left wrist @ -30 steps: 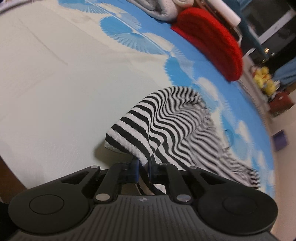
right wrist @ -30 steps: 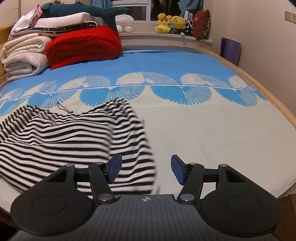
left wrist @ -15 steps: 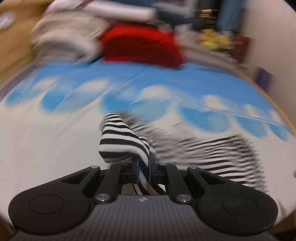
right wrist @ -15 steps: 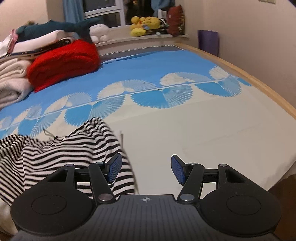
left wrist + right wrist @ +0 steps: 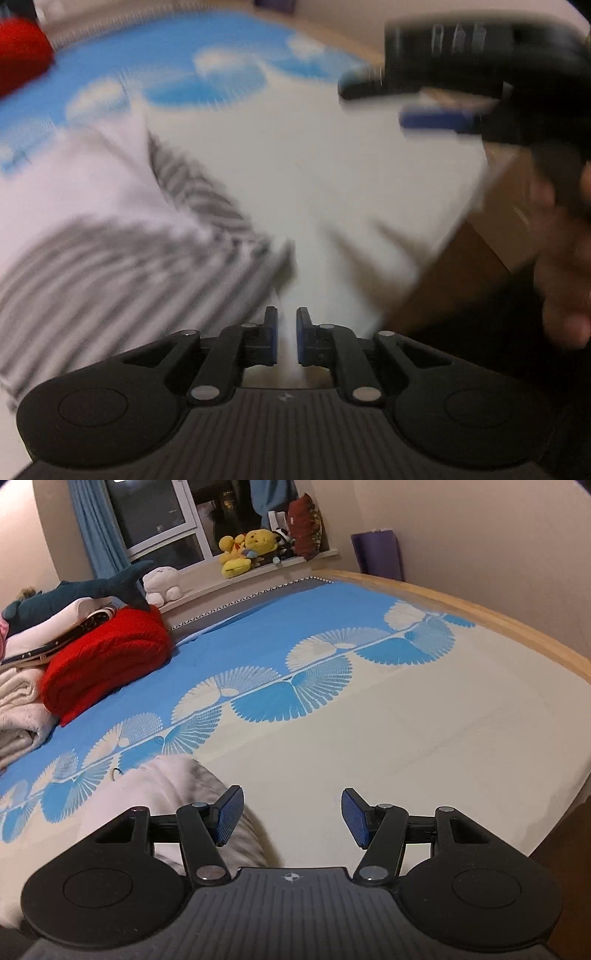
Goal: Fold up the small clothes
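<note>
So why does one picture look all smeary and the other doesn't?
Left wrist view: motion blur smears the striped garment and right gripper. Right wrist view: sharp, though the fisheye lens bends the bed's wooden edge.

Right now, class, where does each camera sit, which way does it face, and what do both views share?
Left wrist: sits behind the left tool, facing across the bed toward the striped garment; the right tool and a hand show, blurred.
Right wrist: sits behind the right tool, facing the window; only its own fingers show.
Shared: blue-patterned sheet, red blanket.
</note>
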`<state>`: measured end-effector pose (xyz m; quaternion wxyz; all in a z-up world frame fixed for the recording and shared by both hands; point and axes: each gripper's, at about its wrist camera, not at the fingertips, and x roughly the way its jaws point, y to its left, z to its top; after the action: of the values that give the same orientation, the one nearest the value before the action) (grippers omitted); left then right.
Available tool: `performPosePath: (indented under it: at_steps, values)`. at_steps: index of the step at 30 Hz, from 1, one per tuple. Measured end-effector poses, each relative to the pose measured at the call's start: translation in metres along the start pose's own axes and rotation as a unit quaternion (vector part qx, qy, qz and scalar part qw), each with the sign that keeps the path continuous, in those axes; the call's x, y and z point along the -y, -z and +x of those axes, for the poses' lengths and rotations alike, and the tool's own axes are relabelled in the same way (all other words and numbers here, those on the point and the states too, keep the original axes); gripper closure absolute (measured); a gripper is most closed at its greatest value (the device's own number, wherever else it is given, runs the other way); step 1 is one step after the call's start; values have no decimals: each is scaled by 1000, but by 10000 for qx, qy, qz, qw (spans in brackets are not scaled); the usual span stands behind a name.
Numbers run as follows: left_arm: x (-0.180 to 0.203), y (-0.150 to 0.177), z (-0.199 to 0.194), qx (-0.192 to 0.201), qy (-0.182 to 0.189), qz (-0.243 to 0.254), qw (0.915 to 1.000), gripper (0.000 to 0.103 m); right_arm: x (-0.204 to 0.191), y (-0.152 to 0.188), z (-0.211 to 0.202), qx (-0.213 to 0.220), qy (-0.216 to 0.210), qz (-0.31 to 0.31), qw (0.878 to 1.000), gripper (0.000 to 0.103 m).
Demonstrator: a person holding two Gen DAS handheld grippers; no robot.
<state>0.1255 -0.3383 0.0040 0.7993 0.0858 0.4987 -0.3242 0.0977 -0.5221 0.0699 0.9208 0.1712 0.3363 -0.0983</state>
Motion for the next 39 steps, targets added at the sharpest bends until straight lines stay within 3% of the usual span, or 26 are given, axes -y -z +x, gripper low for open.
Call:
performPosePath:
  at_steps: [4,7,11,14,16,18,19,20,21,22,24,28,33,36,39]
  values:
    - [-38,14,-49,596,134,-389,9974,81,2,0,9,-247,-282,156,9992,42]
    - [-77,26,-81,808,-299,-443,9953,81,-5,3,27,-640,-565,327,9958,42]
    - [-124,40,-107,1000,-806,-358,9911,81,-33,16,67,-1501,-993,210,9834,42]
    - [-154,53,-117,1241,-811,-712,9864,78,-49,29,87,-1917,-789,-141,9782,42]
    - [-177,73,-111,1423,-692,-1245,9795,76,-57,38,93,-2046,-640,-433,9758,43]
    - [-195,79,-97,987,-812,-1972,9720,77,-63,43,91,-1991,-513,-724,9760,50]
    - [-197,77,-96,951,-844,-2246,9661,77,-63,45,88,-1900,-433,-864,9770,56]
    - [-198,75,-98,1119,-726,-2376,9622,77,-63,46,84,-1811,-394,-973,9778,74]
    - [-196,71,-99,1278,-601,-2334,9621,76,-63,48,82,-1758,-435,-1028,9781,97]
    - [-193,66,-99,1349,-603,-2194,9644,76,-61,49,79,-1713,-516,-1054,9782,100]
    - [-184,57,-99,1475,-731,-1918,9675,74,-58,49,73,-1581,-648,-1110,9790,101]
    - [-176,54,-96,1574,-565,-2064,9641,74,-47,43,44,-971,-959,-1119,9843,102]
    - [-158,43,-89,1639,-427,-1769,9695,63,-24,35,-11,-443,-1453,-951,9838,102]
    - [-147,40,-76,1455,-332,-1533,9768,63,-6,40,-21,-567,-1396,-848,9849,102]
    - [-136,41,-45,837,-566,-1071,9891,61,14,51,2,-1226,-849,-648,9867,102]
